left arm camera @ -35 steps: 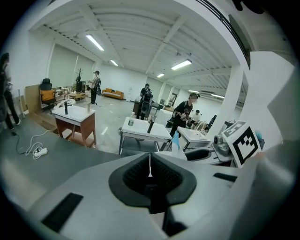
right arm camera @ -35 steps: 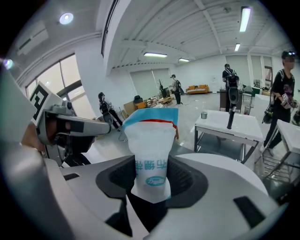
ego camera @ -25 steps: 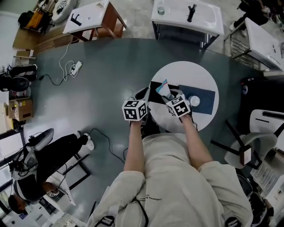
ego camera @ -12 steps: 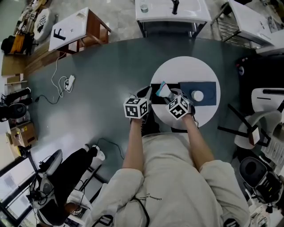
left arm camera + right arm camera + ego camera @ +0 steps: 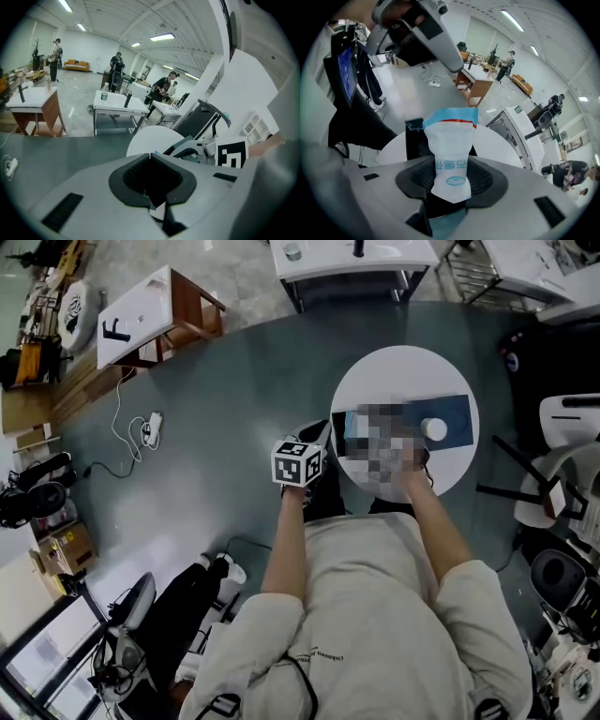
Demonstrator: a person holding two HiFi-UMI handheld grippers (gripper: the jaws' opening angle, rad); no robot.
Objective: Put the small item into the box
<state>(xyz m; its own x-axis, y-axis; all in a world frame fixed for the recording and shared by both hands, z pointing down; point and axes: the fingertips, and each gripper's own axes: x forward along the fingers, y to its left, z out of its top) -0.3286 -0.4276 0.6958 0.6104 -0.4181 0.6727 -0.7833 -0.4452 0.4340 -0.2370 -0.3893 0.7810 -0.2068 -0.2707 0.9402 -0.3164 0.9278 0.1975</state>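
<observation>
My right gripper [image 5: 452,180] is shut on a small white sachet [image 5: 452,152] with a blue top edge, held upright above the round white table [image 5: 403,371]. Just behind the sachet stands the open black box [image 5: 414,138]. In the head view a mosaic patch hides this gripper and the sachet, and the black box [image 5: 338,430] shows at the patch's left edge. My left gripper [image 5: 309,442] hangs off the table's left rim, its jaws [image 5: 150,154] shut with nothing between them. From there the right gripper's marker cube [image 5: 232,153] shows close by.
A dark blue mat [image 5: 448,418] lies across the table with a white round object [image 5: 434,429] on it. A black cable runs over the grey floor [image 5: 206,399]. White tables [image 5: 352,254], a wooden-framed desk [image 5: 155,320] and chairs [image 5: 562,423] stand around; people are far off.
The head camera has swung, so the table sits further right and higher. Both grippers keep much the same places by the table; the right one is now under a mosaic patch.
</observation>
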